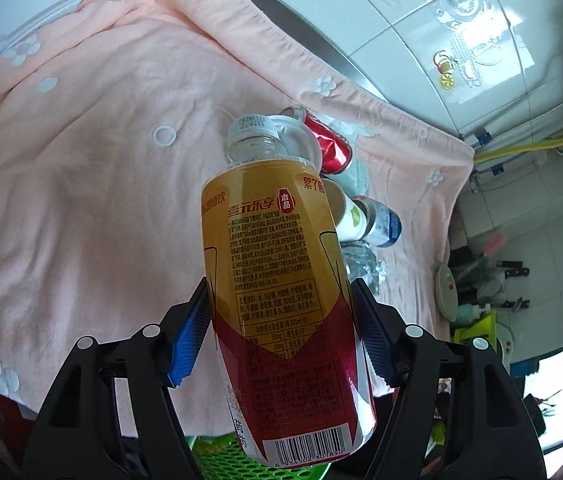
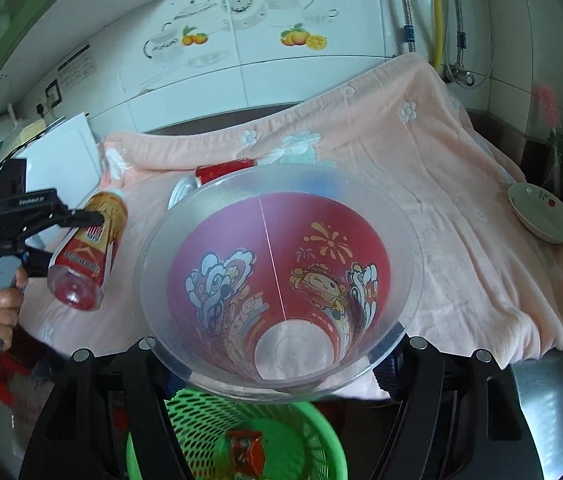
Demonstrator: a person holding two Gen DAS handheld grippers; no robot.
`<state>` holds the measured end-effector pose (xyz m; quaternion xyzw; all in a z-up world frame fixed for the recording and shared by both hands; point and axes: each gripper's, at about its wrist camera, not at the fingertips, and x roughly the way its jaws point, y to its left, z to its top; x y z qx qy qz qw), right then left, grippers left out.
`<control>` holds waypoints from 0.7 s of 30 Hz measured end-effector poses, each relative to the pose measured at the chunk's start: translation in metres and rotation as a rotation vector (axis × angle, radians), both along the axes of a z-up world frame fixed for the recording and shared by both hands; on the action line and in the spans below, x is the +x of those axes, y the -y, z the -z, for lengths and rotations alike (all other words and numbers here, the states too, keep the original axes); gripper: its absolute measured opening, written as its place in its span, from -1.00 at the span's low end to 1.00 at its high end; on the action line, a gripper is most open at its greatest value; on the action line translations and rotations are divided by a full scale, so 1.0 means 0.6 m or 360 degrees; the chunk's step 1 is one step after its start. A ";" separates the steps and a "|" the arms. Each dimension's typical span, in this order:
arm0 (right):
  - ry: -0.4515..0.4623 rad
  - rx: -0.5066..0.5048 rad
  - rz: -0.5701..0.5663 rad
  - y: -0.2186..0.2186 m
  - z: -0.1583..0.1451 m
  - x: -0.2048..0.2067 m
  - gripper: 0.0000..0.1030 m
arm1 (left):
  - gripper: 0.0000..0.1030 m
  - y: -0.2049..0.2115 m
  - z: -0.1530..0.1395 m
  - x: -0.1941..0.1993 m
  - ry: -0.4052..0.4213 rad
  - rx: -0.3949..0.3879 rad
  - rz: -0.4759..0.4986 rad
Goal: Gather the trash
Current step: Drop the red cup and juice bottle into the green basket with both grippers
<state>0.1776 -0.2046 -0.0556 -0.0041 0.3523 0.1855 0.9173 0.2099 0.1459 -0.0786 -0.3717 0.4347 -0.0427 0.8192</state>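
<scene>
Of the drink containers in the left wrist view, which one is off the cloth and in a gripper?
The gold-and-red bottle, clamped between the left gripper pads; the crushed red can lies on the pink cloth.
</scene>
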 end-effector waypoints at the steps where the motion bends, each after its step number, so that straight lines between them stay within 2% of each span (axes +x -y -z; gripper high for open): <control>1: -0.0018 -0.0004 -0.0028 -0.002 0.004 -0.015 0.33 | 0.31 0.006 -0.005 -0.010 0.0011 0.0009 0.0014; 9: -0.0248 -0.0044 -0.0220 -0.034 0.084 -0.106 0.37 | 0.31 0.042 -0.035 -0.096 0.0082 0.0030 0.0102; 11: -0.0293 -0.0053 -0.0259 -0.043 0.105 -0.122 0.49 | 0.31 0.052 -0.037 -0.112 0.0090 0.0035 0.0127; 12: -0.0315 -0.0060 -0.0277 -0.047 0.113 -0.128 0.61 | 0.31 0.058 -0.037 -0.120 0.0093 0.0033 0.0140; 13: -0.0336 -0.0066 -0.0299 -0.052 0.120 -0.134 0.63 | 0.31 0.064 -0.037 -0.127 0.0094 0.0033 0.0155; 16: -0.0321 -0.0082 -0.0332 -0.056 0.125 -0.154 0.73 | 0.31 0.083 -0.035 -0.147 0.0098 0.0047 0.0208; 21: -0.0254 -0.0128 -0.0320 -0.040 0.106 -0.169 0.75 | 0.31 0.116 -0.028 -0.170 0.0102 0.0046 0.0305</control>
